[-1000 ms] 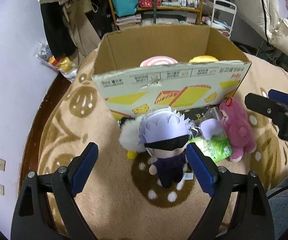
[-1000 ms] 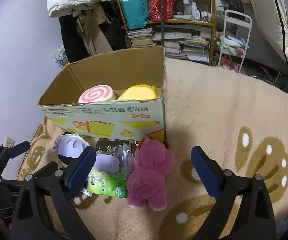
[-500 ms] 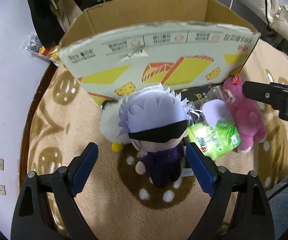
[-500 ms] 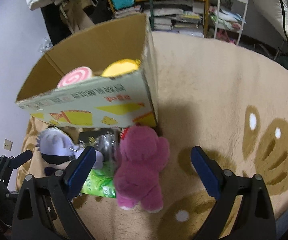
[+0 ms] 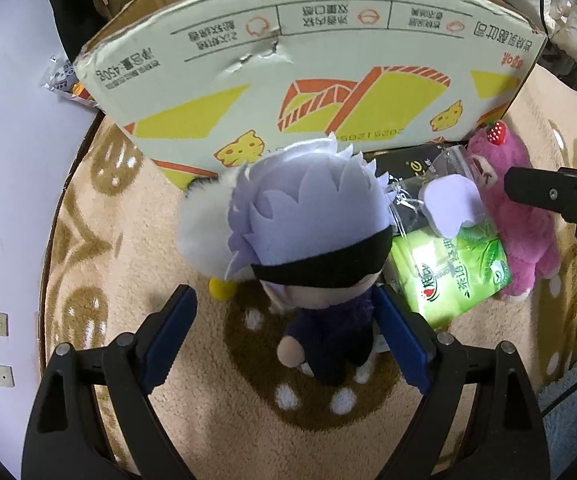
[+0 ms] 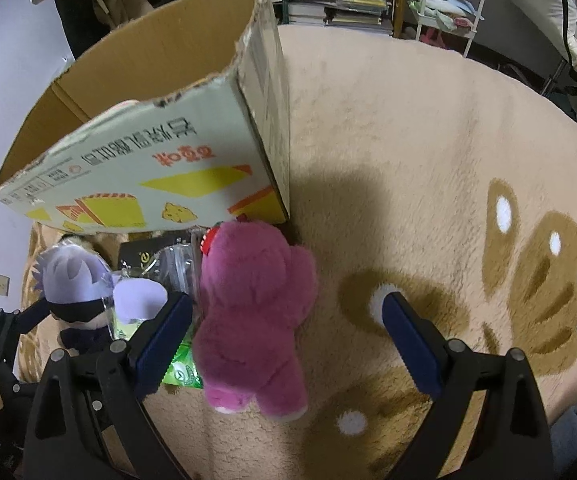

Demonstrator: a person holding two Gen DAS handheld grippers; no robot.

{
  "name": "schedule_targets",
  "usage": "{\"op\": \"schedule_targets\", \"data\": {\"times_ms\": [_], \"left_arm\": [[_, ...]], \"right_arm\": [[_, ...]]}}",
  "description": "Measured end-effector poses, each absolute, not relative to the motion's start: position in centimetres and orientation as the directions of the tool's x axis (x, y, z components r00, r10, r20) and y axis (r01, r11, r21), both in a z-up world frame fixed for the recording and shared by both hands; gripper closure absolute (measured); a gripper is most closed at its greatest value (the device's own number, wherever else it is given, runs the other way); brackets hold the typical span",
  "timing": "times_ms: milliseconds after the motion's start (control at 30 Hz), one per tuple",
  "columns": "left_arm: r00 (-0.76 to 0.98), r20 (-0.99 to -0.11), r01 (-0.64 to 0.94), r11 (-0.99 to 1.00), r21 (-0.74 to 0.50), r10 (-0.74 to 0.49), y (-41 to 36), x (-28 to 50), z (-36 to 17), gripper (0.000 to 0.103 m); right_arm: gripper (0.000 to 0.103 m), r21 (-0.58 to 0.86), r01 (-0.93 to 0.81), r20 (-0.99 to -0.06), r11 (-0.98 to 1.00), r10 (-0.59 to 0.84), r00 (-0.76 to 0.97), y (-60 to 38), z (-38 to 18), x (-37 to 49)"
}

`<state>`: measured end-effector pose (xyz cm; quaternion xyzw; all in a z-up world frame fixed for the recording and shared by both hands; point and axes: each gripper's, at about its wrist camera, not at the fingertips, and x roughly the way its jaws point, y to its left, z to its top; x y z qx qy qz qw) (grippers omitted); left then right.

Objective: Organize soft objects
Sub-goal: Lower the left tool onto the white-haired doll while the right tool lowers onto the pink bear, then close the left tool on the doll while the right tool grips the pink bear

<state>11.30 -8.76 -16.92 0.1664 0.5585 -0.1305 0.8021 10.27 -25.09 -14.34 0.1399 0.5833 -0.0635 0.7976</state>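
A plush doll [image 5: 308,240] with lavender hair, a black blindfold and a dark purple body sits on the rug in front of the cardboard box [image 5: 308,80]. My left gripper [image 5: 284,336] is open just above it, one finger on each side of the doll's body, pads not pressing. To its right stand a pink bear plush [image 6: 252,312] and a green tissue pack [image 5: 448,276]. My right gripper [image 6: 286,320] is open over the bear, which lies nearer its left finger [image 6: 164,336]. The box's inside is mostly hidden by its near wall.
A white fluffy toy [image 5: 204,232] and a small yellow ball [image 5: 221,289] lie left of the doll. A black packet [image 5: 404,168] leans against the box. The tan paw-print rug [image 6: 408,160] stretches right. Bookshelves [image 6: 328,0] and a white rack [image 6: 448,8] stand behind.
Both grippers have come down and tilted more steeply toward the toys. The doll and the bear now sit between the fingers. The box wall fills more of each view.
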Motion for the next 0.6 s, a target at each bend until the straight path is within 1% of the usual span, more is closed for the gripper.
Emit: {"op": "schedule_targets", "data": {"times_ms": [367,600], "left_arm": [[0.331,-0.944,0.406,0.906,0.121,-0.022,-9.2,11.4,-17.8,0.015],[0.314,-0.949,0.395,0.913,0.098,-0.034,-8.5,12.0,-18.0,0.015]], "right_arm": [[0.003,0.127,0.252,-0.958,0.959,0.053,0.282,-24.3,-15.3,11.6],[0.015,0.118,0.211,-0.951,0.97,0.049,0.306,-23.3,-14.9,11.8]]}}
